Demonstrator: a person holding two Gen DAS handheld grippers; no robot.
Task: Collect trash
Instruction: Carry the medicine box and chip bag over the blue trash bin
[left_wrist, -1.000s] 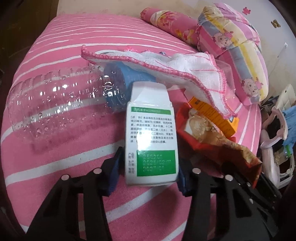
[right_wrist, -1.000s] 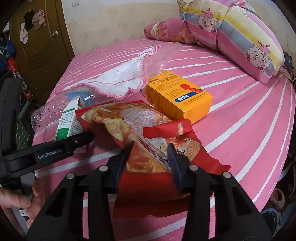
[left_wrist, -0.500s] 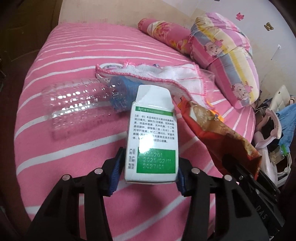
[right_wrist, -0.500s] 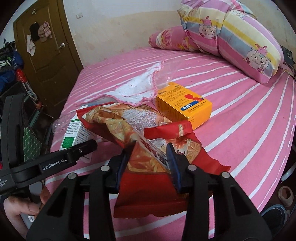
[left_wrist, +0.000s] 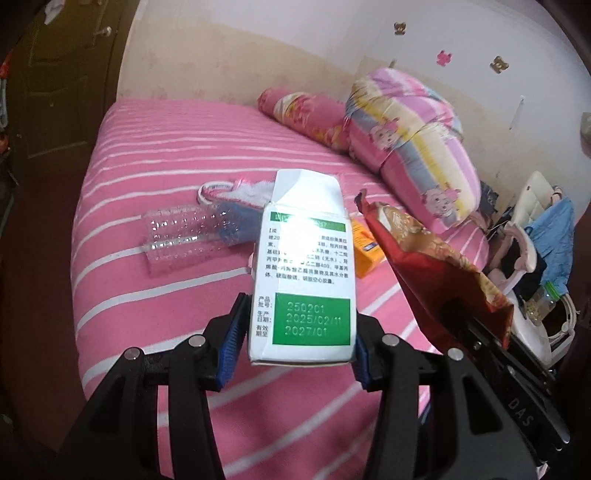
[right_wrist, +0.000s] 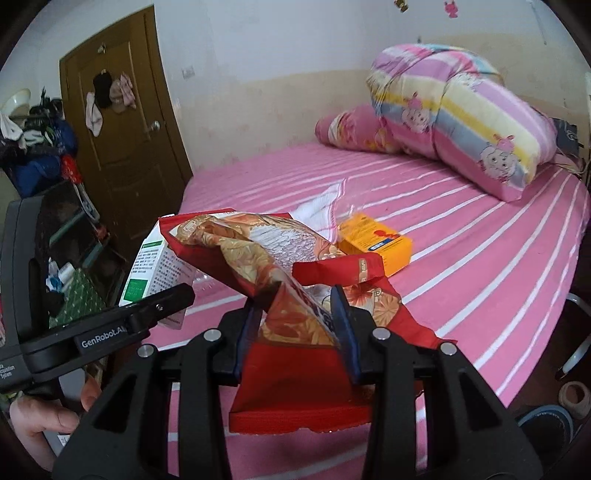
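My left gripper (left_wrist: 295, 343) is shut on a white and green medicine box (left_wrist: 303, 273) and holds it above the pink striped bed (left_wrist: 147, 155). The box also shows in the right wrist view (right_wrist: 155, 266). My right gripper (right_wrist: 297, 332) is shut on a red and gold snack bag (right_wrist: 266, 258), lifted off the bed; the bag also shows in the left wrist view (left_wrist: 424, 258). A clear plastic bottle (left_wrist: 192, 236) with a blue label and an orange box (right_wrist: 376, 243) lie on the bed.
A white cloth with pink trim (right_wrist: 317, 210) lies by the orange box. Pillows and a rolled quilt (right_wrist: 454, 118) sit at the bed's head. A brown door (right_wrist: 122, 147) and cluttered shelves stand to the left. A chair with clothes (left_wrist: 535, 240) stands right of the bed.
Both grippers have risen and pulled back from the bed, lifting the medicine box and the snack bag. The bottle, cloth and orange box stay on the bed.
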